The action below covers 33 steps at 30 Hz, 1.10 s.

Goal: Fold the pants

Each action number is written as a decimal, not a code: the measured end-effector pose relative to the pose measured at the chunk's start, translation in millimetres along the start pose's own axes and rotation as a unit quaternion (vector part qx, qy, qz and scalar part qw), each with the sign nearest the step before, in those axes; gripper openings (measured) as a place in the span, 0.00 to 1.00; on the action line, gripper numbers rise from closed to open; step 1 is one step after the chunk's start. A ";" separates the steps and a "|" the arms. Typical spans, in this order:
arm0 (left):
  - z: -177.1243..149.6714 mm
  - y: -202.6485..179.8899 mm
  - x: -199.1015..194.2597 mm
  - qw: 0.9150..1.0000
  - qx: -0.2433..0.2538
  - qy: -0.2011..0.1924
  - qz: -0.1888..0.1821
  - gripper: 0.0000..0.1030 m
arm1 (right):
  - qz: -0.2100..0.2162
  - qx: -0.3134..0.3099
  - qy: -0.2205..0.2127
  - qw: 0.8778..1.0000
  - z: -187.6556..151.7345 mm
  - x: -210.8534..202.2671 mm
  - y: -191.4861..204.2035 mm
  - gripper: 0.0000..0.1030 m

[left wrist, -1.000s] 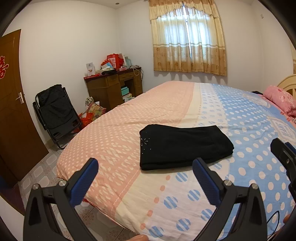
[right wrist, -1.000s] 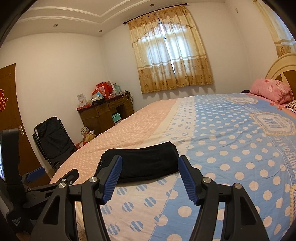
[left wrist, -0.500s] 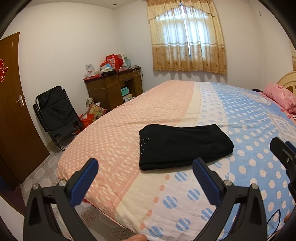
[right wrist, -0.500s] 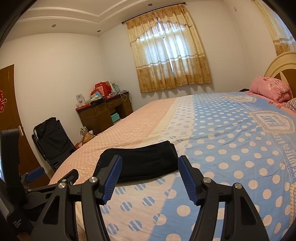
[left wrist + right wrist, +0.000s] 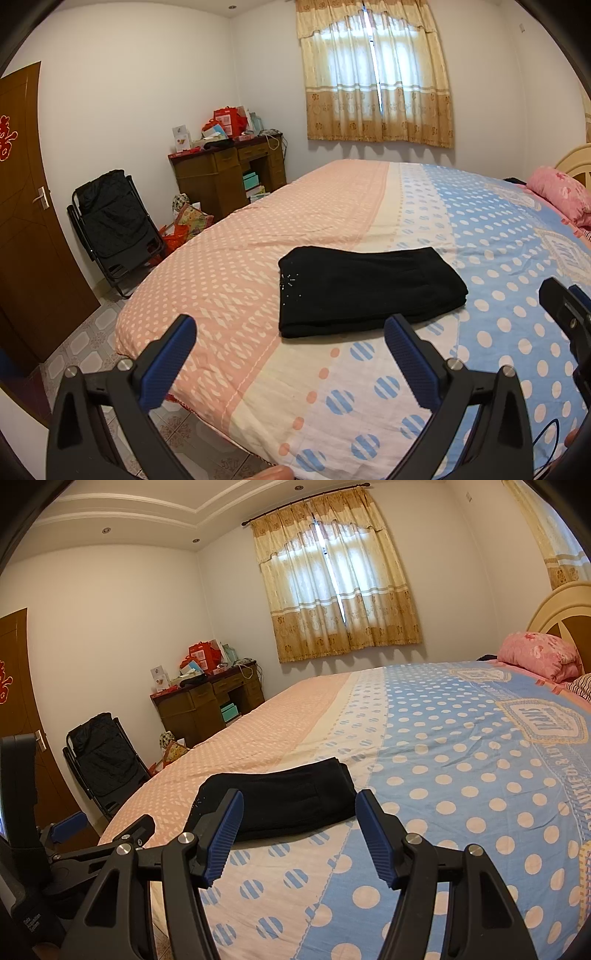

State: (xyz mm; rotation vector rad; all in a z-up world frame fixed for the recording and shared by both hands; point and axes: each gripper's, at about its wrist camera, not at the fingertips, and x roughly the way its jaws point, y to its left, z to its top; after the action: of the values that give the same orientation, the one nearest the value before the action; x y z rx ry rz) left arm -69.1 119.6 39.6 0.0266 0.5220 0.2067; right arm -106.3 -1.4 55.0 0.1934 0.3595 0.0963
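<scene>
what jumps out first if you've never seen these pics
The black pants, folded into a neat rectangle, lie on the polka-dot bedspread near the bed's front edge. Both the left gripper and the right gripper hover open before it, holding nothing.

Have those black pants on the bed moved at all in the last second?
No. The black pants lie folded on the same spot of the bedspread, straddling the pink and blue parts.

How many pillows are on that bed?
2, maybe more hidden. A pink floral pillow lies at the head of the bed, by the headboard. A striped pillow peeks in just nearer the camera, cut off by the frame's right edge.
</scene>
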 end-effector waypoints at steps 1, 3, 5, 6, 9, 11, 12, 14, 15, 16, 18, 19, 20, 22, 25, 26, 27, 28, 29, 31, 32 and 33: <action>-0.3 0.3 0.1 1.000 0.001 0.000 0.001 1.00 | 0.000 0.000 0.000 1.000 -0.5 -0.1 -0.5 0.63; -0.2 0.5 0.3 1.000 0.002 0.002 0.002 1.00 | 0.000 0.000 0.000 1.000 -0.4 0.0 -0.4 0.63; 0.5 -0.1 0.2 1.000 0.002 0.004 0.003 1.00 | 0.000 0.000 0.000 1.000 -0.4 -0.1 -0.4 0.63; 0.5 0.0 0.2 1.000 0.002 0.004 0.002 1.00 | 0.000 0.001 0.001 1.000 -0.8 -0.5 -0.9 0.63; 0.3 0.4 0.0 1.000 0.003 0.002 0.004 1.00 | -0.001 0.000 0.000 1.000 -0.3 -0.2 -0.5 0.63; 0.4 -0.1 0.4 1.000 0.003 0.002 0.005 1.00 | 0.000 0.000 0.000 1.000 -0.2 -0.3 -0.6 0.63; -0.1 -0.3 0.4 1.000 0.004 0.000 0.008 1.00 | 0.000 0.000 0.000 1.000 -0.1 -0.3 -0.6 0.63; -0.6 -1.4 0.9 1.000 0.008 -0.001 0.012 1.00 | -0.001 0.000 0.000 1.000 -0.5 -0.8 -1.1 0.63; -0.8 -0.7 1.1 1.000 0.008 -0.001 0.012 1.00 | -0.001 0.000 -0.001 1.000 -0.5 -0.9 -1.1 0.63; -0.6 -1.9 1.2 1.000 0.008 -0.002 0.012 1.00 | -0.003 0.000 -0.002 1.000 -1.9 -0.9 -1.9 0.63; -0.4 -2.2 1.2 1.000 0.008 -0.001 0.013 1.00 | -0.003 -0.001 -0.002 1.000 -2.8 -1.5 -2.7 0.63; -0.6 -1.5 1.6 1.000 0.008 -0.001 0.014 1.00 | -0.004 -0.001 -0.002 1.000 -4.2 -1.5 -3.6 0.63; -0.8 -1.9 1.4 1.000 0.009 -0.001 0.014 1.00 | -0.004 0.000 -0.001 1.000 -3.2 -1.2 -2.9 0.63; -0.6 -2.8 1.2 1.000 0.008 0.000 0.012 1.00 | -0.004 0.000 -0.002 1.000 -3.2 -1.3 -2.9 0.63; -0.2 -2.8 1.3 1.000 0.008 0.000 0.013 1.00 | -0.004 0.000 -0.002 1.000 -3.2 -1.4 -3.1 0.63; -0.2 -2.5 1.4 1.000 0.008 -0.001 0.013 1.00 | -0.004 -0.001 -0.001 1.000 -3.0 -1.4 -3.1 0.63; -0.1 -2.9 1.6 1.000 0.009 0.000 0.014 1.00 | -0.004 -0.001 -0.001 1.000 -3.3 -1.5 -3.4 0.63; 0.0 -2.9 1.7 1.000 0.010 0.000 0.014 1.00 | -0.004 -0.001 -0.001 1.000 -3.1 -1.5 -3.4 0.63; 0.3 -3.5 1.6 1.000 0.010 -0.001 0.014 1.00 | -0.004 -0.001 -0.001 1.000 -3.0 -1.5 -3.4 0.63; 0.2 -2.1 2.4 1.000 0.006 -0.002 0.012 1.00 | -0.006 -0.001 -0.001 1.000 -4.5 -1.4 -3.8 0.63; -0.2 -2.8 2.0 1.000 0.004 -0.002 0.010 1.00 | -0.006 0.000 0.000 1.000 -5.1 -1.8 -4.6 0.63; -0.4 -1.0 2.8 1.000 0.002 0.000 0.005 1.00 | -0.007 0.001 0.000 1.000 -5.7 -0.8 -5.2 0.63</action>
State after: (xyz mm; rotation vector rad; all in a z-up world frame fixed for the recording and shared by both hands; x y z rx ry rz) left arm -66.7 119.1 37.9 0.0329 0.5217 0.2147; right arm -108.8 -5.7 48.9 0.1924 0.3613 0.0815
